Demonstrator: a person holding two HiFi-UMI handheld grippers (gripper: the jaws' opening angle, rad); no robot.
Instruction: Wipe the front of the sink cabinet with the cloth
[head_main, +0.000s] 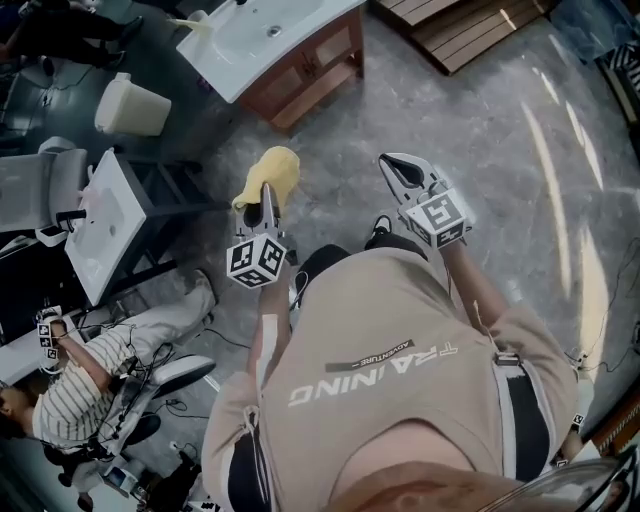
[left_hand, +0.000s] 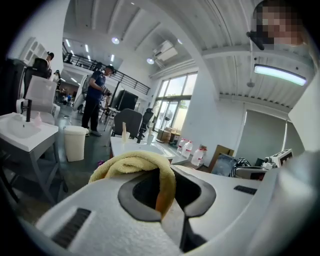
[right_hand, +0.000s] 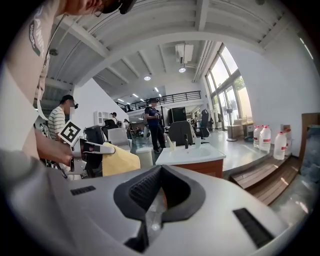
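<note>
- The sink cabinet (head_main: 312, 72), red-brown wood under a white basin top, stands on a grey, glossy, marbled floor (head_main: 490, 150) that carries pale streaks of reflected light.
- The left gripper (head_main: 268, 192) is held in the air short of the sink cabinet, not touching it. Its jaws are clamped on a yellow cloth (head_main: 271, 170), which bunches over the tips.
- In the left gripper view the cloth (left_hand: 131, 165) folds over the upper jaw edge and is pinched where the jaws meet. The sink cabinet's white top (left_hand: 145, 148) shows beyond it.
- The right gripper (head_main: 398, 170) hangs further from the sink cabinet's front corner than the cloth is. Its jaws are pressed together with nothing between them, as its own view shows.
- A slatted wooden platform (head_main: 462, 26) lies just right of the sink cabinet.
- A white bin (head_main: 130, 106) stands left of the sink cabinet. Nearer the wearer on that side is a second white basin (head_main: 104, 218) on a dark frame.
- A seated person in a striped shirt (head_main: 82, 372) is well apart from the sink cabinet, at the lower left.
- Behind the sink cabinet in the right gripper view are tall windows (right_hand: 227, 97), a white beamed ceiling and water bottles (right_hand: 267, 138) on the floor.
</note>
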